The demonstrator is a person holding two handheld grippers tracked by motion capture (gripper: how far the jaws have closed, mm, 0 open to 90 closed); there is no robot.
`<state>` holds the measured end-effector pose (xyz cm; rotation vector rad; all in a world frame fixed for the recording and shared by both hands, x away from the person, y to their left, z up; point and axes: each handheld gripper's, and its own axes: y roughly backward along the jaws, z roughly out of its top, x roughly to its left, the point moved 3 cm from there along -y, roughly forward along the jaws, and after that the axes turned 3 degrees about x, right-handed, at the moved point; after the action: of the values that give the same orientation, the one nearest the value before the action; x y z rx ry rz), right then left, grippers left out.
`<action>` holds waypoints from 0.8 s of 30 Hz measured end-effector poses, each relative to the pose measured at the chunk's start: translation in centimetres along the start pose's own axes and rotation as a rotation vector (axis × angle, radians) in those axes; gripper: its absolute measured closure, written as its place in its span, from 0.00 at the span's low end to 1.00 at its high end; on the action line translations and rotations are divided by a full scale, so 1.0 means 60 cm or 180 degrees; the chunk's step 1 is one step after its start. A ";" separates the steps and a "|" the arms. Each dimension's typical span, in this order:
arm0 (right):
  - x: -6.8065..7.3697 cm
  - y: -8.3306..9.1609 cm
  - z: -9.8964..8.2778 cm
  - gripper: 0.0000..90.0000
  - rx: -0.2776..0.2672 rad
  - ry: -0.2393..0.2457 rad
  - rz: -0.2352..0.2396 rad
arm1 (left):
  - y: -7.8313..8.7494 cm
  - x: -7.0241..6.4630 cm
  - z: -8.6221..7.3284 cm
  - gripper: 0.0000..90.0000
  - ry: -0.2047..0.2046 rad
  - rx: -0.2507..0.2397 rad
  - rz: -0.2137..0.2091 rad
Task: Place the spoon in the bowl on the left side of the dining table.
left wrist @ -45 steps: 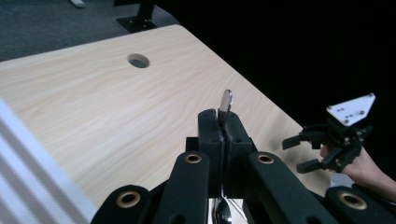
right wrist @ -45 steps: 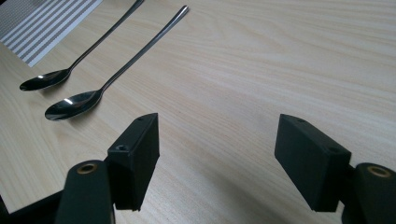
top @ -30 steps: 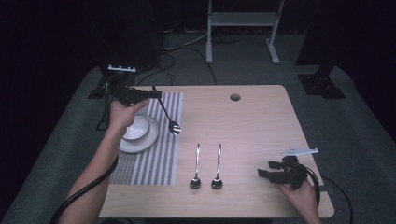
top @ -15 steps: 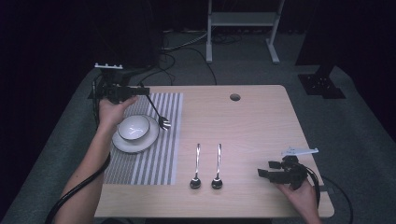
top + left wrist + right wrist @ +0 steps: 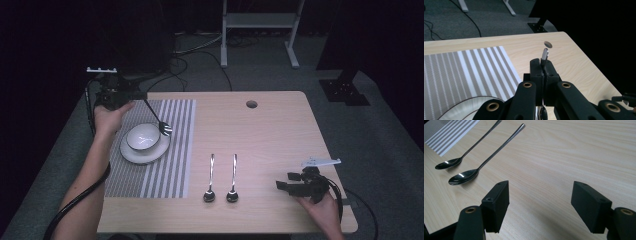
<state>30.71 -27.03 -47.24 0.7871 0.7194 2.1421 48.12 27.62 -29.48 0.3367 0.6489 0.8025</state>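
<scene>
The left tool (image 5: 142, 96) clamps a spoon (image 5: 159, 122) whose head hangs at the bowl's (image 5: 142, 137) two o'clock rim above the striped mat (image 5: 170, 165), while the right tool (image 5: 281, 185) rests wide open and empty at the counter's (image 5: 270, 130) five o'clock corner.

Steel spoon (image 5: 156, 118); tilted above bowl (image 5: 142, 137)

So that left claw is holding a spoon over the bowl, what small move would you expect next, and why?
Probably lower it a little into the bowl, then let go. The left gripper is shut on the spoon, whose scoop end hangs just at the bowl's right rim, above the plate. The right gripper rests open, apart from the two spoons on the table.
</scene>
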 end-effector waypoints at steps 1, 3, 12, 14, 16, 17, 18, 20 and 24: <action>0.000 0.000 0.000 0.33 -0.0001 0.0001 -0.0002 | 0.003 0.003 0.000 0.99 0.0010 -0.0012 0.0015; 0.000 0.001 0.000 0.33 -0.0002 -0.0004 -0.0003 | 0.007 0.009 0.000 0.99 0.0025 -0.0016 0.0050; 0.000 0.002 0.000 0.33 -0.0006 0.0005 -0.0011 | 0.022 0.033 -0.005 0.99 0.0103 -0.0048 0.0178; 0.000 0.002 0.000 0.33 -0.0009 0.0003 -0.0012 | 0.025 0.038 -0.006 0.99 0.0129 -0.0055 0.0200; 0.000 0.003 0.001 0.33 -0.0011 0.0000 -0.0012 | 0.028 0.042 -0.007 0.99 0.0134 -0.0061 0.0229; 0.001 0.003 0.001 0.33 -0.0010 0.0000 -0.0012 | 0.029 0.044 -0.008 0.99 0.0144 -0.0065 0.0243; 0.000 0.002 0.001 0.33 -0.0012 0.0007 -0.0014 | 0.031 0.046 -0.008 0.99 0.0149 -0.0063 0.0254; 0.001 0.002 0.001 0.33 -0.0008 0.0009 -0.0014 | 0.035 0.050 -0.009 0.99 0.0167 -0.0074 0.0277; 0.001 0.002 0.001 0.33 -0.0012 0.0022 -0.0020 | 0.043 0.058 -0.012 0.99 0.0186 -0.0093 0.0322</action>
<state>30.68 -27.03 -47.08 0.7750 0.7202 2.1410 48.04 31.97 -30.15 0.3224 0.6782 0.9205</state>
